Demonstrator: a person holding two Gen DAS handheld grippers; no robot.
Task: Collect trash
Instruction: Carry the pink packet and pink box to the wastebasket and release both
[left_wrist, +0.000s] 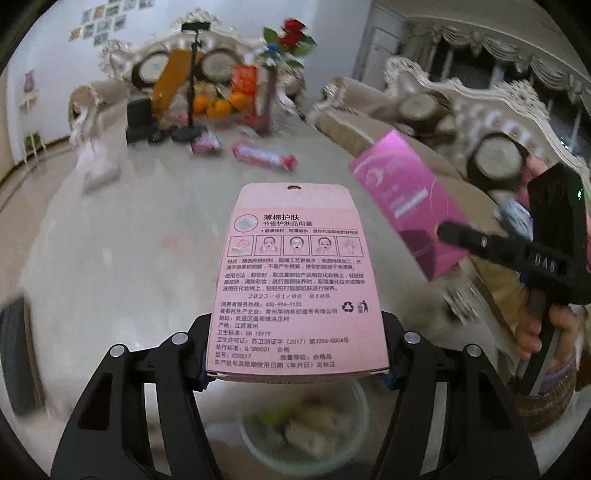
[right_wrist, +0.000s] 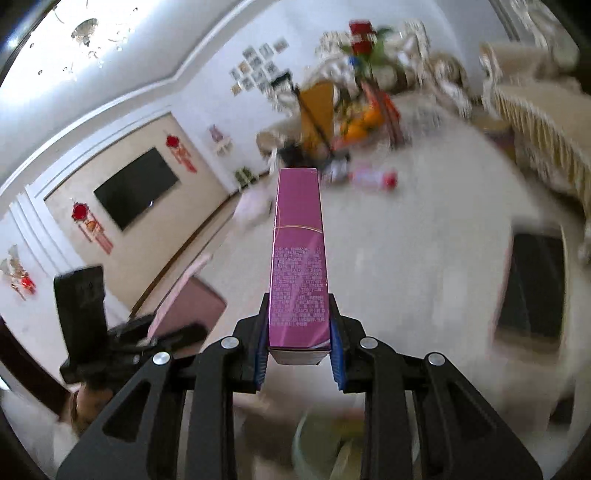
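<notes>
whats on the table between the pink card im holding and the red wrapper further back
Nothing: in the left wrist view, the stretch of table between the pink card, gripped by the left tool, and the red wrapper is bare.

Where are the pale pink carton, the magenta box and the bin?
pale pink carton (left_wrist: 295, 280), left wrist view, middle of its printed face.
magenta box (right_wrist: 299, 258), right wrist view, middle of its top face.
bin (left_wrist: 255, 454), left wrist view, its translucent rim.

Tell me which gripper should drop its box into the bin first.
Left, probably. The left gripper holds the pink cotton-pad box with the clear bin directly beneath its jaws. The right gripper grips the magenta box; there the bin sits slightly right of centre.
</notes>
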